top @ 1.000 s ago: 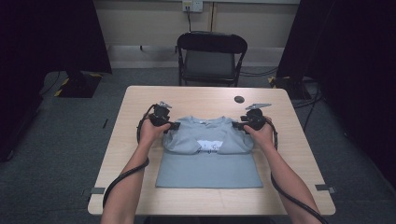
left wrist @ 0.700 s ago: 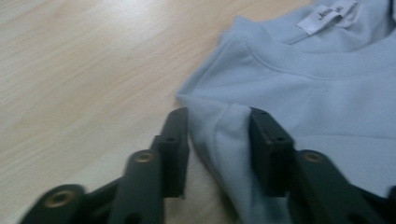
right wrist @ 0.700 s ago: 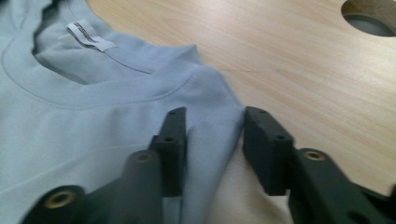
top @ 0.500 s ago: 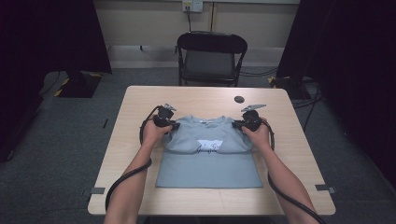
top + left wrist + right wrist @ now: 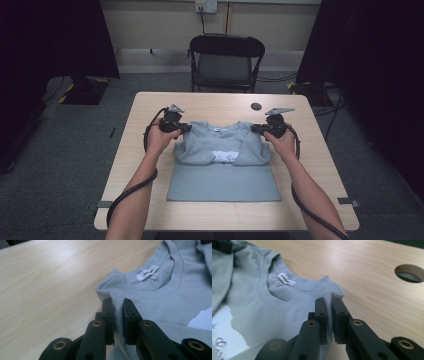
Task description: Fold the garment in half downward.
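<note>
High view: light blue T-shirt [image 5: 222,167] flat on wooden table [image 5: 320,170], collar toward the far edge, sleeves already folded in over the chest, lower half spread smooth toward the near edge. Left gripper [image 5: 181,128] at the shirt's left shoulder, right gripper [image 5: 259,129] at its right shoulder, both at the collar end. Jaws just closing on both sides.

Left gripper view: jaws drawn narrow, pinching a fold of shoulder fabric [image 5: 117,293] beside the collar label [image 5: 147,272]; cloth bunched and raised between the pads.

Right gripper view: same condition, jaws clamped on the opposite shoulder corner [image 5: 329,293]; round cable hole [image 5: 409,272] in the table beyond the shirt, well apart from it.

Assessment: sleeve folds done, both shoulders secured, upper edge starting to lift off the table. Remaining, by judgement: carrying the collar end over the hem to halve the shirt, then release and smoothing. Fold not yet begun; hem undisturbed.
</note>
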Demonstrator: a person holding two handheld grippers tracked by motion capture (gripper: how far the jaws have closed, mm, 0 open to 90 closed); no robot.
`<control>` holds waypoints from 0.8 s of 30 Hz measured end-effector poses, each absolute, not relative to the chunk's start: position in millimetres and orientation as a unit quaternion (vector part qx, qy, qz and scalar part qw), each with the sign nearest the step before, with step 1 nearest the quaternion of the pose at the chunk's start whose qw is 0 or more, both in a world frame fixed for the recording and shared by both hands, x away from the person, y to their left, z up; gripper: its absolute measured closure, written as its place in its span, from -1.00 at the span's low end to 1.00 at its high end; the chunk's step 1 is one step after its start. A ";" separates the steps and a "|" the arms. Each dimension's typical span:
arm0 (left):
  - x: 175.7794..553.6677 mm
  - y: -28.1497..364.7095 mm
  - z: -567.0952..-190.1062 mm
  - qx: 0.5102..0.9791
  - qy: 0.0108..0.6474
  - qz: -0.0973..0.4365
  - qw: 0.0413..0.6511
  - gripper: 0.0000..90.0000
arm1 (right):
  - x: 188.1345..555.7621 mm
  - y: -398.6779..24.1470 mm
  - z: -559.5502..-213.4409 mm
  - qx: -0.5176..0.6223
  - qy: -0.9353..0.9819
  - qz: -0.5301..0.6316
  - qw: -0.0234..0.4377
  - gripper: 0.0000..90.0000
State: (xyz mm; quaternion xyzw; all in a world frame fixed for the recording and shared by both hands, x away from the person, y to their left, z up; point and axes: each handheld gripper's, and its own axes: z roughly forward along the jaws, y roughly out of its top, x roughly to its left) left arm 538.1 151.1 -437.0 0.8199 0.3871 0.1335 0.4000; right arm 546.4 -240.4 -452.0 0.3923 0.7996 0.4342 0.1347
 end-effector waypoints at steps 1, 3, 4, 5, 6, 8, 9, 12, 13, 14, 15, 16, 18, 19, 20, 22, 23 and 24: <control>536.6 151.6 -433.6 0.821 0.383 0.135 0.402 0.82 | 544.3 -241.0 -449.0 0.391 0.798 0.438 0.135 0.87; 532.8 152.1 -427.9 0.819 0.382 0.138 0.406 0.82 | 539.9 -242.0 -443.3 0.388 0.796 0.443 0.138 0.88; 531.0 152.1 -425.7 0.817 0.381 0.139 0.409 0.82 | 537.6 -242.3 -440.6 0.387 0.795 0.447 0.135 0.88; 529.0 152.4 -423.5 0.817 0.380 0.140 0.410 0.82 | 535.3 -242.7 -438.1 0.386 0.795 0.449 0.136 0.88; 526.9 152.7 -421.5 0.816 0.381 0.139 0.412 0.82 | 533.2 -243.1 -435.7 0.385 0.794 0.451 0.138 0.88; 523.0 154.1 -418.1 0.814 0.379 0.142 0.416 0.82 | 529.2 -244.1 -431.2 0.382 0.790 0.459 0.139 0.88; 521.0 154.6 -416.4 0.814 0.377 0.143 0.417 0.82 | 527.0 -244.5 -429.0 0.382 0.789 0.461 0.139 0.88; 515.3 156.6 -412.1 0.815 0.374 0.144 0.418 0.82 | 521.3 -245.6 -423.7 0.377 0.788 0.465 0.143 0.88; 513.4 157.2 -411.0 0.815 0.374 0.146 0.418 0.82 | 519.4 -246.2 -422.6 0.375 0.788 0.468 0.143 0.88; 511.6 157.5 -410.1 0.815 0.374 0.146 0.418 0.82 | 517.6 -247.1 -422.1 0.375 0.786 0.471 0.142 0.88; 509.9 157.8 -409.1 0.816 0.372 0.145 0.417 0.82 | 516.0 -248.1 -421.9 0.375 0.784 0.475 0.140 0.88; 508.0 158.2 -408.2 0.817 0.371 0.148 0.417 0.82 | 514.3 -249.1 -421.5 0.375 0.781 0.479 0.138 0.88; 504.3 158.8 -407.2 0.817 0.368 0.148 0.418 0.82 | 509.9 -250.5 -420.3 0.373 0.778 0.487 0.134 0.88; 502.4 159.3 -406.8 0.817 0.368 0.148 0.419 0.82 | 507.4 -250.9 -419.6 0.372 0.779 0.487 0.134 0.87; 500.3 159.9 -406.4 0.817 0.367 0.149 0.419 0.82 | 505.0 -251.2 -419.1 0.371 0.779 0.487 0.134 0.87; 495.9 159.7 -405.8 0.817 0.364 0.151 0.422 0.82 | 500.3 -252.1 -418.2 0.369 0.781 0.486 0.132 0.87; 493.7 159.7 -405.4 0.817 0.362 0.150 0.424 0.82 | 498.1 -252.8 -418.1 0.368 0.781 0.488 0.131 0.87; 491.6 159.8 -405.2 0.817 0.361 0.149 0.425 0.82 | 495.8 -253.3 -418.0 0.367 0.781 0.489 0.129 0.87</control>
